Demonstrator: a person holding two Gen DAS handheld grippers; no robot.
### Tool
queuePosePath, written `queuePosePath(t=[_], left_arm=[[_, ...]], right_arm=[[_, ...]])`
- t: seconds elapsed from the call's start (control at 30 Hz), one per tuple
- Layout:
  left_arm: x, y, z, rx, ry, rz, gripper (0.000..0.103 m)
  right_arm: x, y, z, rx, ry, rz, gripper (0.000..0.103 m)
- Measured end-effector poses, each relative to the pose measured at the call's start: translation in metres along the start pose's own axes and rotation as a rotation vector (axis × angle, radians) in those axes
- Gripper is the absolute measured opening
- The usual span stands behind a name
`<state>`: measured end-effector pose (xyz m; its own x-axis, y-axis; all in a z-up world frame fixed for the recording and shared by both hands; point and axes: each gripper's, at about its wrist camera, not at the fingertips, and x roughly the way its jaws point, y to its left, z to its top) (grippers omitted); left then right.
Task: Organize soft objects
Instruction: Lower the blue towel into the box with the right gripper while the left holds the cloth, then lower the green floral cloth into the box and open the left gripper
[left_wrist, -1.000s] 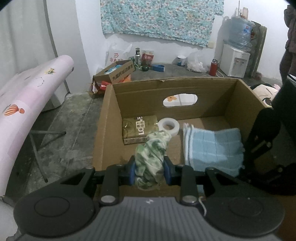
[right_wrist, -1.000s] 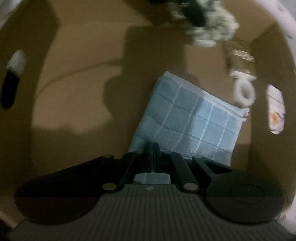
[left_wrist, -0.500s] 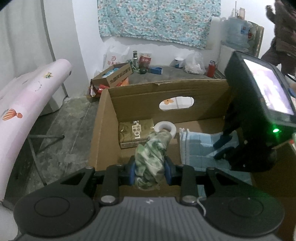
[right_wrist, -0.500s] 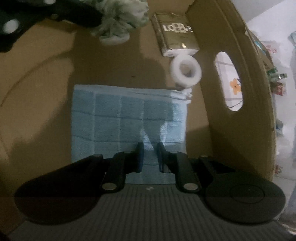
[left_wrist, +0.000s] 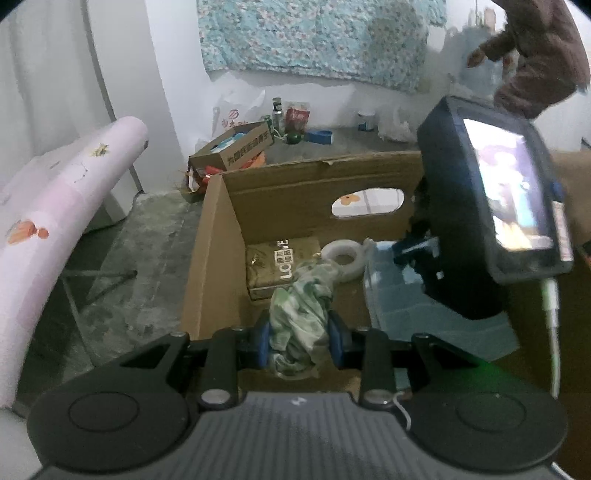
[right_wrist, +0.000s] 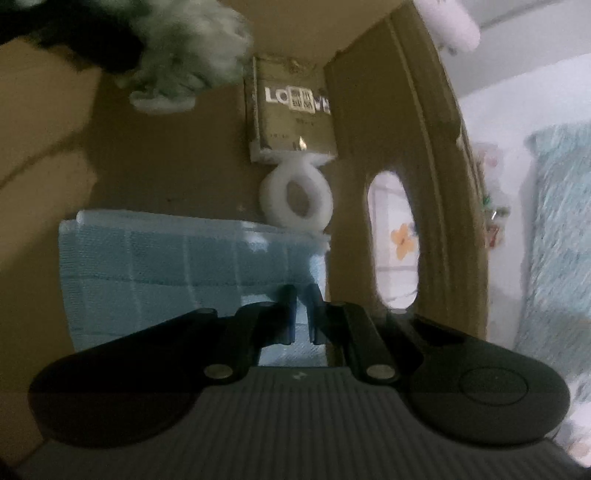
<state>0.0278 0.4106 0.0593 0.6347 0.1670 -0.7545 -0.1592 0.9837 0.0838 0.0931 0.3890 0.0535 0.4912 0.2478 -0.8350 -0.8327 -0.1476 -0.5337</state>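
Held the crumpled green-and-white patterned cloth in the left gripper, blue-padded fingers pinching the bundle on both sides, over the near edge of the open brown cardboard box. Seen from the right wrist as a pale blurred wad hanging above the box floor, not yet touching it. Lay already inside: a folded light-blue checked towel flat on the floor, a white ring of foam tape just beside its far edge, and a gold printed packet against the far corner, touching the ring. Hovered low over the towel's near end with the right gripper, fingers narrowly parted with a slim gap between them and nothing gripped; whether the tips touched the towel could not be told. Judged the step in hand as setting the cloth down in the bare floor patch left of the towel and in front of the packet. Best done by lowering until the cloth's loose end rested on the cardboard, then spreading the fingers wide so no fold snagged a pad, and lifting straight up. Worth keeping clear of the right gripper, near at hand inside the box.
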Motion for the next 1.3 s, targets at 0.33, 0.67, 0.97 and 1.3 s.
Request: queuePosePath(t=[0.33, 0.67, 0.97, 1.3], left_arm=[[0.022, -0.017, 0.028, 0.066, 0.072, -0.009, 0.034], [0.083, -0.031, 0.035, 0.023, 0.24, 0.084, 0.053], [0.053, -0.025, 0.04, 0.009, 0.176, 0.104, 0.047], [0.042, -0.028, 0.049, -0.018, 0.194, 0.065, 0.011]], right_arm=[[-0.072, -0.032, -0.032, 0.374, 0.084, 0.357, 0.009], [-0.047, -0.02, -0.053, 0.41, 0.274, 0.202, 0.012], [-0.069, -0.024, -0.082, 0.325, 0.181, 0.188, 0.011], [-0.182, -0.05, -0.114, 0.543, -0.157, 0.16, 0.016]])
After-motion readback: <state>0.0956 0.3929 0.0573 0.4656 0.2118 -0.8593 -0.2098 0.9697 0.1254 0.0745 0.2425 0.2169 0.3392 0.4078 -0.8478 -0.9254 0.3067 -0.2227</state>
